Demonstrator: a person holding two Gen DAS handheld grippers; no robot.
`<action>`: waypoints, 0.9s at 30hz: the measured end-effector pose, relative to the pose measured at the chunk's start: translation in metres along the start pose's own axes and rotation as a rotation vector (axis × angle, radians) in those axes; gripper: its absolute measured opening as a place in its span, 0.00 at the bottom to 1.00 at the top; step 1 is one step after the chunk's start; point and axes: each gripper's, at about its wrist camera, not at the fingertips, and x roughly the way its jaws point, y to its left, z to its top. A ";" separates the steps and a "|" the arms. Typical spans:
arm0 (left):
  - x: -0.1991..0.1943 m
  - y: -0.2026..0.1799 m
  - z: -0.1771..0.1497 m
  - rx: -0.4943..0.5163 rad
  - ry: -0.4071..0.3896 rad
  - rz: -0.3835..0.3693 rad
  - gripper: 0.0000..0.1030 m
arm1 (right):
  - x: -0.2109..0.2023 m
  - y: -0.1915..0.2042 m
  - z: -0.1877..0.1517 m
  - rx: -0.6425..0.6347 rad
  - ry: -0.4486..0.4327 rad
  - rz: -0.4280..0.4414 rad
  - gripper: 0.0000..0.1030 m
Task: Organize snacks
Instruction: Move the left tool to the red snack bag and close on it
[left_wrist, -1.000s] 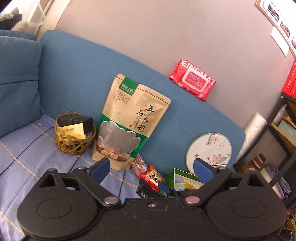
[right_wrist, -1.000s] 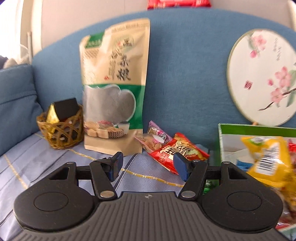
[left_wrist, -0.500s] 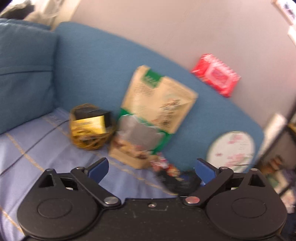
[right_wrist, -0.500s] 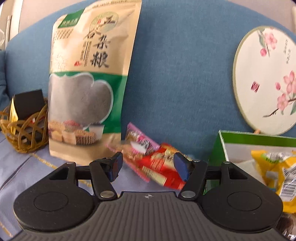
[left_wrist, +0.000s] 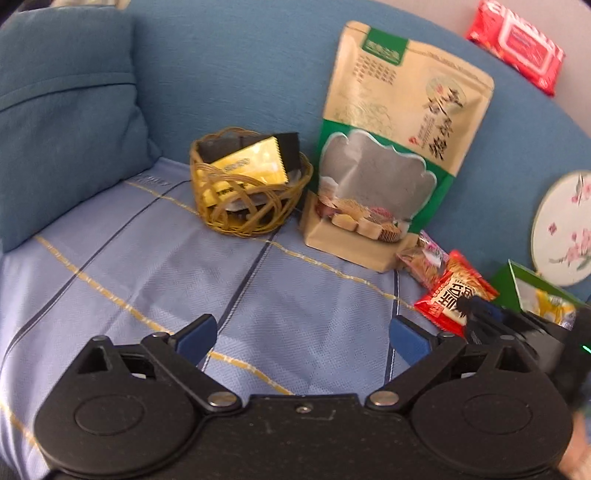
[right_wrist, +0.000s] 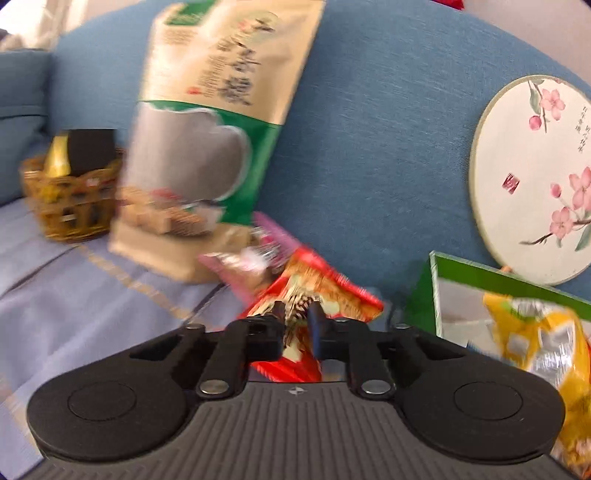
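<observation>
A red snack packet (right_wrist: 328, 290) lies on the blue striped sofa seat, beside a pink packet (right_wrist: 255, 258). My right gripper (right_wrist: 297, 314) has its jaws closing, and the pads pinch the red packet's near edge. In the left wrist view the right gripper (left_wrist: 476, 310) sits on that same red packet (left_wrist: 452, 291). My left gripper (left_wrist: 303, 332) hangs open over the bare seat cover with nothing between its fingers. A wicker basket (left_wrist: 251, 206) holds a yellow sachet and a black packet. A tall beige and green pouch (left_wrist: 391, 147) leans on the backrest next to it.
A green box (right_wrist: 480, 273) with a yellow bag (right_wrist: 543, 332) inside stands at the right. A round floral fan (right_wrist: 532, 177) leans on the backrest. A red wipes pack (left_wrist: 517, 40) rests on top of it. A blue cushion (left_wrist: 62, 110) fills the left corner.
My right gripper went from wide open to shut on the red packet. The left gripper dropped and tilted down toward the seat, staying open.
</observation>
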 end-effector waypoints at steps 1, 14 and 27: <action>0.005 -0.002 0.000 0.018 0.001 -0.002 1.00 | -0.007 0.000 -0.004 0.004 0.008 0.033 0.21; 0.048 -0.016 0.007 0.175 0.021 0.019 1.00 | 0.018 0.017 0.009 -0.102 -0.001 -0.095 1.00; 0.058 -0.002 0.004 0.179 0.069 0.054 1.00 | 0.019 0.019 -0.012 -0.280 0.038 -0.001 0.87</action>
